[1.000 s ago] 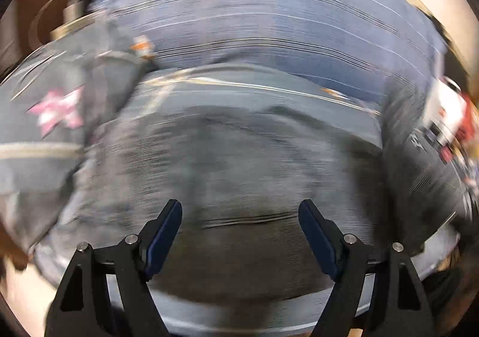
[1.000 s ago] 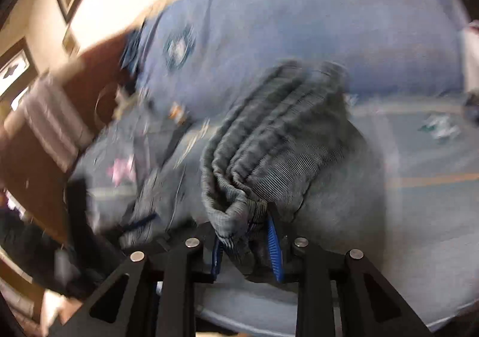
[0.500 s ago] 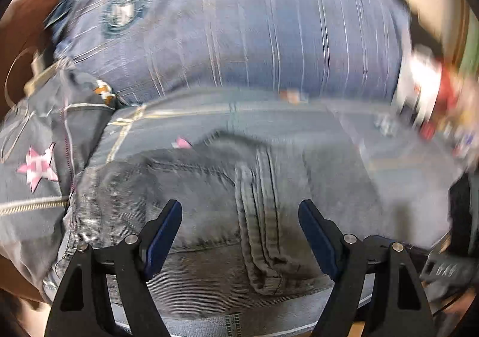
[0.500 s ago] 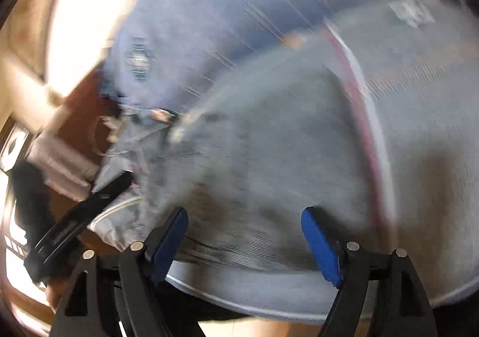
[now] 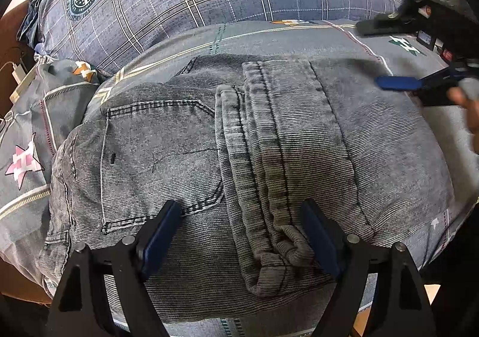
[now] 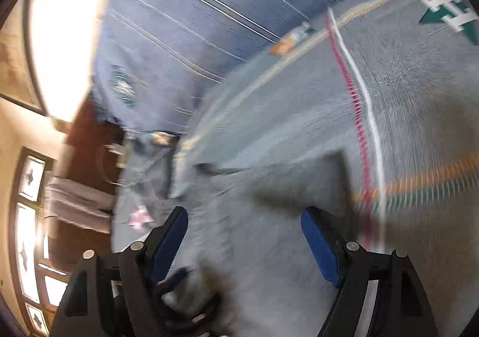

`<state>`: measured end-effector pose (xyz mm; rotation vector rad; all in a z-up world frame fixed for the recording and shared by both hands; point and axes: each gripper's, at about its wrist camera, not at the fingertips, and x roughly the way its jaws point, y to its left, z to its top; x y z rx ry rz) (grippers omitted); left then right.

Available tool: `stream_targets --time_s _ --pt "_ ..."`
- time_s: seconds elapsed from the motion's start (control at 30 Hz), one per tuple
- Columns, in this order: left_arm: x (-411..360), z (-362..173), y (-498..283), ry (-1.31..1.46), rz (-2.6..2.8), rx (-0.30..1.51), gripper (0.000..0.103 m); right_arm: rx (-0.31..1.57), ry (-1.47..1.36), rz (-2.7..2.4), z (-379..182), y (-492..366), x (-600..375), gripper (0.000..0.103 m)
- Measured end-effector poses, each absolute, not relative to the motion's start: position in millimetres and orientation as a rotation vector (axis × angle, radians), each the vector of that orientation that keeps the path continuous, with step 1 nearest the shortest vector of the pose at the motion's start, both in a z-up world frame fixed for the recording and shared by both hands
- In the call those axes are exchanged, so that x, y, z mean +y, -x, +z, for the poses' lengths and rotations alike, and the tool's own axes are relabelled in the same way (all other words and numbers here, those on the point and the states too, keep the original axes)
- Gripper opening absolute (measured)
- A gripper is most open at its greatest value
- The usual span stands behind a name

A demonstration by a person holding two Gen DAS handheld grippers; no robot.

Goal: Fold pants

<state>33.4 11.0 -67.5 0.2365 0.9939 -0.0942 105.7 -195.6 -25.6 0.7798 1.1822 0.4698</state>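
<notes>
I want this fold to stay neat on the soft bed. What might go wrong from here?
The hem end of the folded pants lies bunched and curled, so pressing there may set a crease. The left gripper is open low over that bunch and may snag it. The right gripper is open near the far corner and might drag that edge across the bedspread.

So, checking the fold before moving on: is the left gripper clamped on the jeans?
No, the left gripper stands open over the folded jeans, its fingers apart.
</notes>
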Motion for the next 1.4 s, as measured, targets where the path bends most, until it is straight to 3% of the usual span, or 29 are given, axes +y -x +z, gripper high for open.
stream_targets --time_s 0.07,0.23,0.37,0.6,0.8,0.87,1.0,1.17,1.4 --pt "11 -70 -33 -0.225 -0.103 0.991 0.084 1.157 -0.896 0.484 -32 -107 -205 0.081" --pt "14 -71 -33 -0.204 -0.111 0.982 0.086 1.108 -0.83 0.524 -9 -105 -204 0.081" --pt "13 -71 -33 -0.203 -0.112 0.981 0.086 1.118 -0.875 0.476 -32 -123 -210 0.081" --pt "22 -63 -36 -0.148 -0.136 0.984 0.086 1.066 -0.824 0.601 18 -58 -206 0.081" --pt "22 -58 -29 -0.111 -0.139 0.962 0.086 1.21 -0.81 0.524 -33 -11 -204 0.08" --pt "15 -69 -30 -0.185 -0.123 0.997 0.086 1.18 -0.862 0.523 -28 -8 -210 0.08" --pt "16 -47 -18 -0.146 -0.143 0.905 0.086 1.117 -0.825 0.579 0 1 -205 0.08" --pt "9 -72 -26 -0.227 -0.132 0.986 0.088 1.2 -0.827 0.547 -35 14 -202 0.079" --pt "17 -55 -15 -0.159 -0.165 0.903 0.088 1.155 -0.759 0.577 -4 9 -197 0.079"
